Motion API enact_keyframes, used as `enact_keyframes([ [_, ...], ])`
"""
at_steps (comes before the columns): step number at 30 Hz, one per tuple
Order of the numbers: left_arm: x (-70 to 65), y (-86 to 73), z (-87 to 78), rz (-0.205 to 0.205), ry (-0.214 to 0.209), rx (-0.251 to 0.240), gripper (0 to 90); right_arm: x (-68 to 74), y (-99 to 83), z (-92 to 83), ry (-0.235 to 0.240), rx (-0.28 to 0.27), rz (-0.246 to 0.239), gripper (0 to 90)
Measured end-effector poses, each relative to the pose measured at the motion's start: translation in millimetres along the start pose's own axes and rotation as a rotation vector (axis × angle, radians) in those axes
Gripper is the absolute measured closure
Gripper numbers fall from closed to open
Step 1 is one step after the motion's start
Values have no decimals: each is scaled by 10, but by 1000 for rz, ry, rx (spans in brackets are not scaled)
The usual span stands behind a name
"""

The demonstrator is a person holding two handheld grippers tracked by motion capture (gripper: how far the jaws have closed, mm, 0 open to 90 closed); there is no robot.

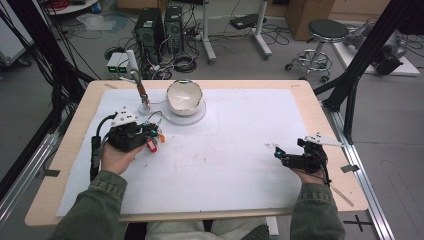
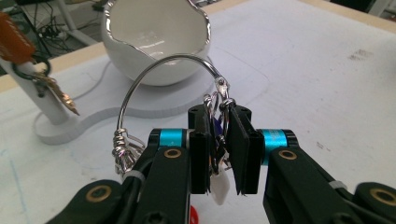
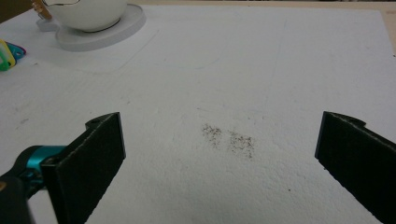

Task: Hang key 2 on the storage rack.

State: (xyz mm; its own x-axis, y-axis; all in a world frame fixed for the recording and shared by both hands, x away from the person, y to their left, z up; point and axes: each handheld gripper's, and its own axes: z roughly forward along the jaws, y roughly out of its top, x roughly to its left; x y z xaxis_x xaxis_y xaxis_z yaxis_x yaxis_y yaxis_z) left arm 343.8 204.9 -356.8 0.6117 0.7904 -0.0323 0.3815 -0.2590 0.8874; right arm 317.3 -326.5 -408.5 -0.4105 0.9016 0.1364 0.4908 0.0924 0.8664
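- At the left of the high view, the left gripper [image 1: 150, 136] has its jaws clamped on a bunch of keys on a thin silver wire loop [image 2: 159, 81], with red and white plastic tags hanging below; the bunch hangs lifted off the white foam-covered tabletop [image 1: 225, 165].
- Just above it, in the upper left, stands a small white peg stand [image 1: 145, 106] carrying another brown-tagged key.
- Beside the stand sits a white ceramic bowl with a jagged silver rim [image 1: 184, 97] on a white base.
- Judging by this, the pick-up is done; hanging or dropping the keys remains.
- At the right, the right gripper [image 1: 278, 152] rests with jaws wide apart, holding nothing.
- No readable writing appears.
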Motion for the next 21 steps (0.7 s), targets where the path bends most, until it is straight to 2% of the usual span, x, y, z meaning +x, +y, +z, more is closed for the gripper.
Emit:
enact_keyframes([
  [2,49,14,-39,-2,11,-3,784,-1,2,-3,1,-2,2,7],
  [10,235,30,-162,-56,56,-31,785,-2,0,-1,0,-2,3,7],
  [21,436,191,-327,-72,95,-50,785,5,1,3,0,0,-1,7],
])
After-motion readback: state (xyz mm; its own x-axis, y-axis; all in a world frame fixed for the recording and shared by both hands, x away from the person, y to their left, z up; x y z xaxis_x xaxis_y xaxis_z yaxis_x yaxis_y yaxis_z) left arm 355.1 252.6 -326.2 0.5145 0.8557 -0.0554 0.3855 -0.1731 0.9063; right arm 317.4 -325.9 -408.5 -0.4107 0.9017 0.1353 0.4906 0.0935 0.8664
